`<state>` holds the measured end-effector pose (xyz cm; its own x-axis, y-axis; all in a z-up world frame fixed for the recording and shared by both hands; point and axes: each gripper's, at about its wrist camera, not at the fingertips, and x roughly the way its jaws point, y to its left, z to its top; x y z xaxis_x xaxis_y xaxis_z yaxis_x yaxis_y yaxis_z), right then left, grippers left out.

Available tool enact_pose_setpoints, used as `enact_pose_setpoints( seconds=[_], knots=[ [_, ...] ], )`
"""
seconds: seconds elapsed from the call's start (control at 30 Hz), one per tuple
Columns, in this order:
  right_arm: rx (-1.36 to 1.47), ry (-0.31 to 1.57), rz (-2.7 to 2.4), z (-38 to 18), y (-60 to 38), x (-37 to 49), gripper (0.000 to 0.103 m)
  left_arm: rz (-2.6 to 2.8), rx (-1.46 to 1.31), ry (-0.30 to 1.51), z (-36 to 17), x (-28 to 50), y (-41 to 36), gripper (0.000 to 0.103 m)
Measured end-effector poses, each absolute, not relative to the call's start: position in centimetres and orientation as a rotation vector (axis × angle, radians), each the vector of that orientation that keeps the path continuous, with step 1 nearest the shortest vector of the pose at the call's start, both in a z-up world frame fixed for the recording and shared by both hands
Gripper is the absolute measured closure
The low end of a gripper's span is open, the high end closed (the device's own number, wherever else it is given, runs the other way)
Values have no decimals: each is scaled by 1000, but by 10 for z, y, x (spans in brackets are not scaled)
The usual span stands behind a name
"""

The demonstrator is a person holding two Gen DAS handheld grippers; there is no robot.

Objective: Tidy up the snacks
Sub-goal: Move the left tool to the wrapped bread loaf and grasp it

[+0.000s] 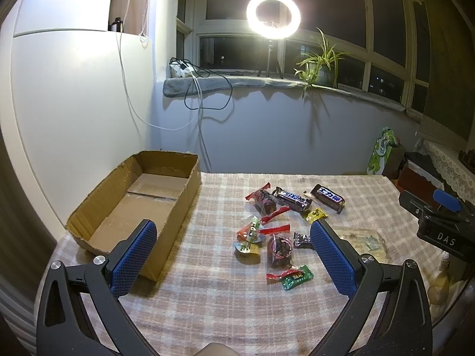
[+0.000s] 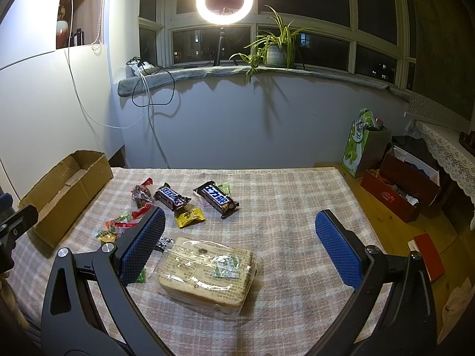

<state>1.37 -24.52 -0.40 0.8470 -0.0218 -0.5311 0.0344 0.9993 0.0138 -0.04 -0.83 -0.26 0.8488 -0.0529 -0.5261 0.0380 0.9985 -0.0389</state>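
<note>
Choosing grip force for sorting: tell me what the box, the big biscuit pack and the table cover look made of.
Box: plain brown corrugated cardboard, matte; fluting shows along its torn rim. Biscuit pack: clear, glossy plastic film, likely thin; it glints and the biscuits show through. Table cover: seemingly woven or fuzzy plaid fabric, matte, no shine.

cardboard box (image 1: pixel 139 204), scattered snacks (image 1: pixel 276 225), plaid tablecloth (image 1: pixel 225 305)

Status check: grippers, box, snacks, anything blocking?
Left gripper open, empty. Right gripper open, empty. Cardboard box empty; snacks loose on tablecloth. Nothing blocking.
</note>
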Motion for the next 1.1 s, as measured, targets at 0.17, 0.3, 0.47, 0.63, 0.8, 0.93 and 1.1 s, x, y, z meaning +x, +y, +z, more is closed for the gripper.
enact_pose_setpoints(
  seconds=[0.17,0.3,0.47,0.63,0.8,0.93,1.1],
  knots=[
    [23,563,-27,-6,-246,15,0,-77,-35,575,-5,2,-10,1],
    [50,594,-12,-14,-256,19,0,-124,-45,599,-10,4,-15,1],
    [110,661,29,-30,-272,25,0,-223,-95,662,-22,15,-21,1],
    [200,751,96,-51,-290,29,0,-335,-143,733,-37,26,-32,5],
    [300,823,163,-71,-301,35,11,-432,-221,825,-57,41,-43,16],
    [415,880,234,-86,-308,42,24,-506,-282,903,-74,53,-55,32],
    [473,931,265,-101,-308,48,30,-564,-284,948,-84,58,-74,43]
  ],
)
